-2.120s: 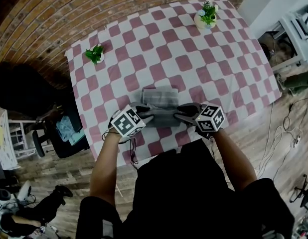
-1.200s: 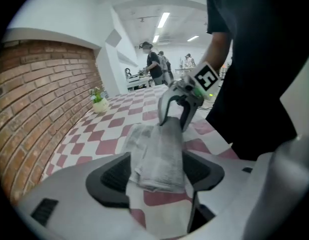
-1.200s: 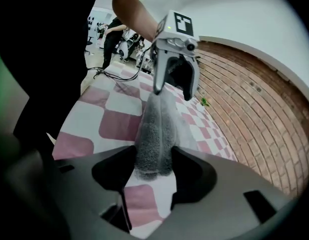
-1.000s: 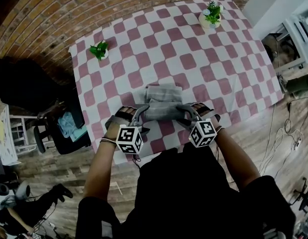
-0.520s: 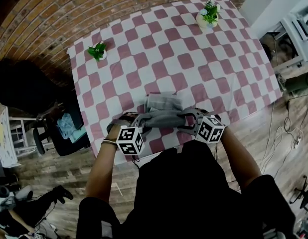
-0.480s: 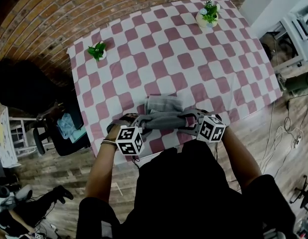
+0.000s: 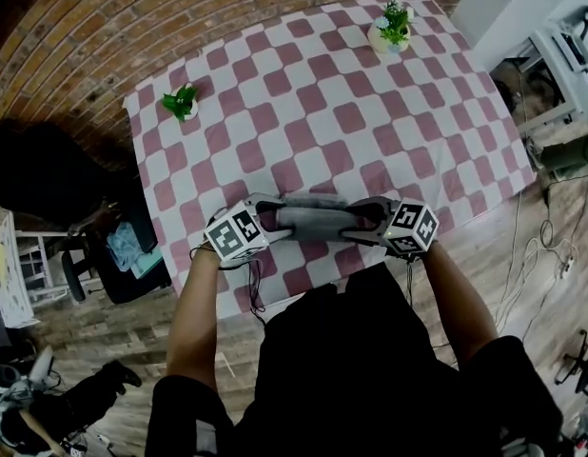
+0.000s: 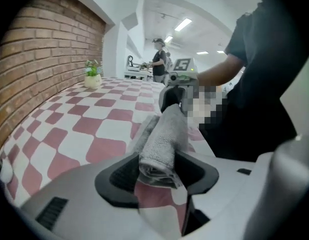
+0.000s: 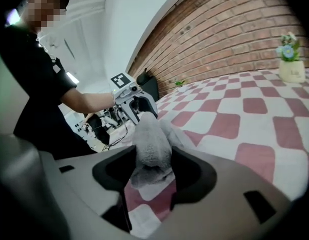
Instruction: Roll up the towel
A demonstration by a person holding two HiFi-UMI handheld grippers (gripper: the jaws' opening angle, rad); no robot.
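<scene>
towel (image 7: 313,223) at near edge of table (image 7: 303,112), wall (image 7: 180,17) behind

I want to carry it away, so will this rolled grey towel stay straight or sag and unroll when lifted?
Likely floppy: the towel is soft terry and squashes between the pads of the right gripper. It may sag mid-span, being gripped only at its ends. It could unroll: loose layered edges show at the left gripper, whose jaws are opening around it.
</scene>
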